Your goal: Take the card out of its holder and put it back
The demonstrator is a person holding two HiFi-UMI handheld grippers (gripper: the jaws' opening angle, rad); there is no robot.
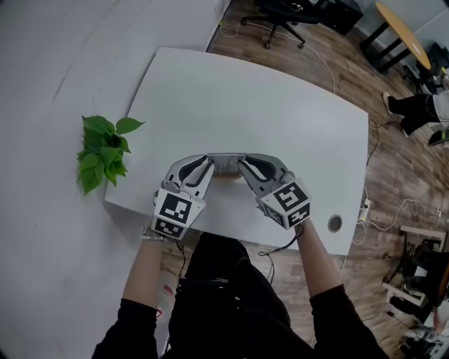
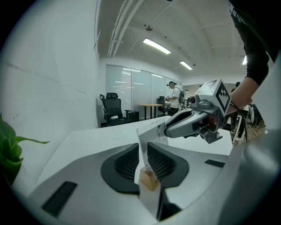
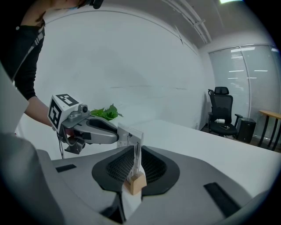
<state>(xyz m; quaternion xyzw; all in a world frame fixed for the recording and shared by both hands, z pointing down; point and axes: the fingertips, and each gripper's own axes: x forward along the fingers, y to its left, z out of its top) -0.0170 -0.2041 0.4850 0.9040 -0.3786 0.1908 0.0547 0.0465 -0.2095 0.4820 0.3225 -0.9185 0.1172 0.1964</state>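
Head view: white worktop [image 1: 266, 105], with the card [image 1: 226, 164] standing upright in its holder [image 1: 226, 175] near the front edge, right in front of the person. The left hand-held gripper [image 1: 208, 163] comes in from the left and the right hand-held gripper [image 1: 243, 163] from the right. Their tips meet at opposite ends of the card, both angled inward and slightly down. A green plant [image 1: 102, 151] sits off the worktop's left edge, well apart from the card. A black office chair [image 1: 284, 14] stands beyond the far edge.

Left gripper view: the card [image 2: 151, 134] is a clear sheet with small print and is seen edge-on between the black ribbed pads [image 2: 125, 163]. The jaws are clenched on its near end. The holder [image 2: 148, 179], a small pale wooden block, sits at the card's foot between the jaws, and the card is seated in it. The right hand-held gripper [image 2: 171, 128] grips the card's far end.

Right gripper view: same setup mirrored. The jaws are closed on the card [image 3: 130, 135] with the pads [image 3: 151, 166] against both faces. The wooden holder [image 3: 135, 183] sits below in the gap. The left hand-held gripper [image 3: 115, 136] is on the card's other end, with the plant [image 3: 105, 113] behind it. The card is vertical and not tilted.
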